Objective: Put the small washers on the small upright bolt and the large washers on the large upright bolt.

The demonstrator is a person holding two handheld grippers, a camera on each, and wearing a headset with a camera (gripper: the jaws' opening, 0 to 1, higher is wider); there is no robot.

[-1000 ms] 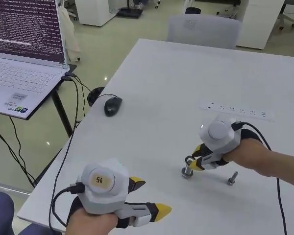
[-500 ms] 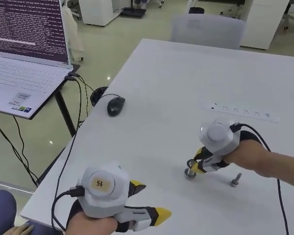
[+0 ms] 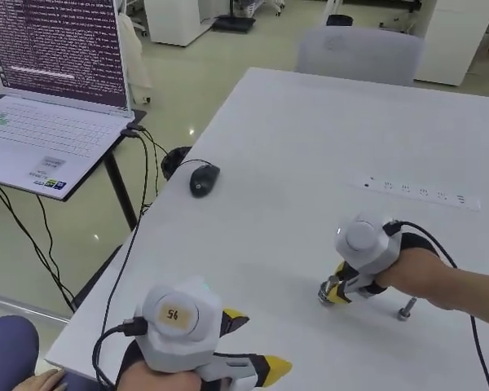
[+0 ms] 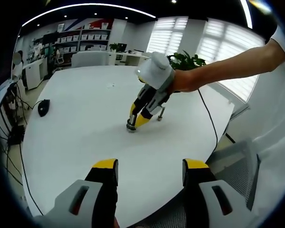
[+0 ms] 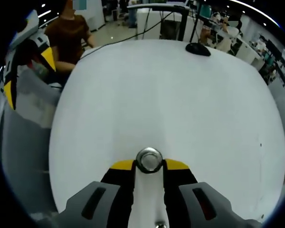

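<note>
The large upright bolt (image 3: 325,292) stands on the white table (image 3: 310,155), with the small upright bolt (image 3: 406,309) a short way to its right. My right gripper (image 3: 337,294) is down at the top of the large bolt, shut on a large washer (image 5: 149,159) that sits between its yellow tips. In the left gripper view the right gripper (image 4: 138,118) touches the large bolt (image 4: 131,126), and the small bolt (image 4: 160,114) stands behind it. My left gripper (image 3: 257,346) hovers at the table's near edge, open and holding nothing (image 4: 149,166).
A black mouse (image 3: 204,179) lies near the table's left edge. A white power strip (image 3: 424,194) lies further back on the right. Left of the table stands an open laptop (image 3: 49,130) with dangling cables. A grey chair (image 3: 359,53) is at the far end.
My right gripper has lowered the washer from just above the large bolt down onto its top. The left gripper has stayed put. The head camera has shifted.
</note>
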